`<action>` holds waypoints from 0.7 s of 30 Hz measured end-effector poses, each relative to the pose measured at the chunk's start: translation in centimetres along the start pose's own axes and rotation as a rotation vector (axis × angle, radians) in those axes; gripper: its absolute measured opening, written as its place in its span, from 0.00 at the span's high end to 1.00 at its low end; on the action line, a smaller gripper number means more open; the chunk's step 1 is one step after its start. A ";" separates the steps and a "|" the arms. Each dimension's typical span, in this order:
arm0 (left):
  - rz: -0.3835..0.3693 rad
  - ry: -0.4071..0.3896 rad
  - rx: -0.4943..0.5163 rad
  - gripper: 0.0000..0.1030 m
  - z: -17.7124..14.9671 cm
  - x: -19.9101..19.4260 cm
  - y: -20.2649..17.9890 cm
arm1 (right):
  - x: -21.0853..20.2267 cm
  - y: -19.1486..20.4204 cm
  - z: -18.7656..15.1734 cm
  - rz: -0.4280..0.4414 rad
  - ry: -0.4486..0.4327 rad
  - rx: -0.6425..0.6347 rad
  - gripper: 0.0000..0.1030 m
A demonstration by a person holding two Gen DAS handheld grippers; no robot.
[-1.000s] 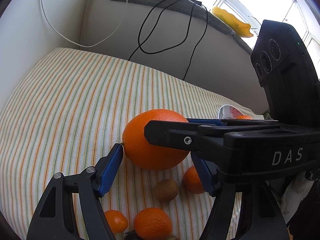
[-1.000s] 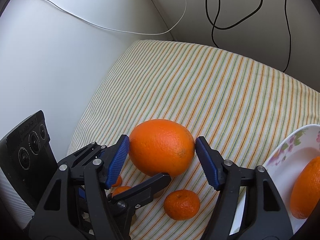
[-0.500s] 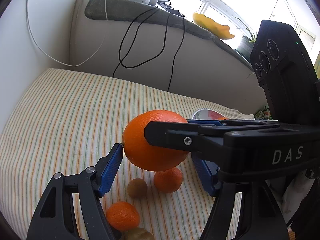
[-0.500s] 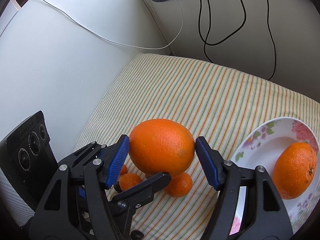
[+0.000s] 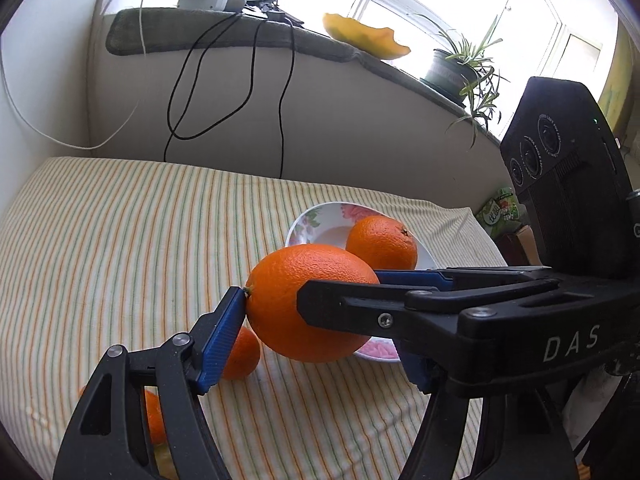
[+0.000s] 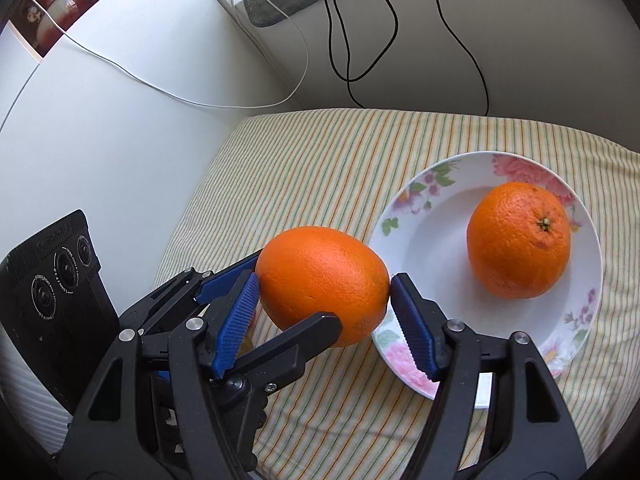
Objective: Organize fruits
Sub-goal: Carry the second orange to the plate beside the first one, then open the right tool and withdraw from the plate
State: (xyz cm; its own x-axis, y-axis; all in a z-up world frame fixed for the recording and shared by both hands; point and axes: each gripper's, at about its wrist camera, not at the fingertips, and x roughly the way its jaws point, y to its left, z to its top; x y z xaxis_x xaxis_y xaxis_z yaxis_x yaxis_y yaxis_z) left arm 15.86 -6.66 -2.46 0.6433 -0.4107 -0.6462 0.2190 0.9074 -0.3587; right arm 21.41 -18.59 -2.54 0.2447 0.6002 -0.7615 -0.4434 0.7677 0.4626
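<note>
Blue pads: both our grippers press ribbed blue pads against the same large orange (image 6: pixel 322 284), which hangs off the cloth between them.
Right gripper (image 6: pixel 322 308): we see its two pads clamped on opposite ends of the large orange.
Left gripper (image 5: pixel 320 340): in its own view one pad touches the fruit's stem end; the far finger is hidden behind the right gripper's black body, so we judge the grip from the fruit sitting wedged there.
Large orange: held just beside the near rim of the floral plate (image 6: pixel 580 312), overlapping that rim in the right view.
Second orange (image 6: pixel 518 240): lying inside the plate, stem scar up.
Small orange fruit (image 5: pixel 240 354): on the striped cloth (image 6: pixel 320 168) under the left gripper.
Beyond: black cables (image 6: pixel 360 20) hang down the wall; a potted plant (image 5: pixel 460 68) stands on the sill.
</note>
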 end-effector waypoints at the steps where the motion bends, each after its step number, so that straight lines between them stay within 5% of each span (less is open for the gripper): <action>1: -0.003 0.002 0.013 0.33 -0.1 0.2 -0.5 | -0.4 -0.3 -0.3 -0.001 -0.009 0.007 0.31; 13: -0.070 0.058 0.101 0.32 -0.7 2.7 -4.0 | -3.1 -3.7 -2.6 -0.063 -0.016 0.070 0.31; 21: -0.033 0.055 0.141 0.31 -1.1 2.6 -4.6 | -4.3 -4.4 -3.1 -0.105 -0.041 0.066 0.31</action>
State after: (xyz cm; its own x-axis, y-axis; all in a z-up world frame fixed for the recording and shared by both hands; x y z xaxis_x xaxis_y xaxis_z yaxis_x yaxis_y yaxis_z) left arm 15.67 -11.99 -3.22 0.5935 -0.4410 -0.6733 0.3425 0.8954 -0.2846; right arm 19.66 -25.28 -2.73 0.3223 0.5236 -0.7887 -0.3563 0.8390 0.4114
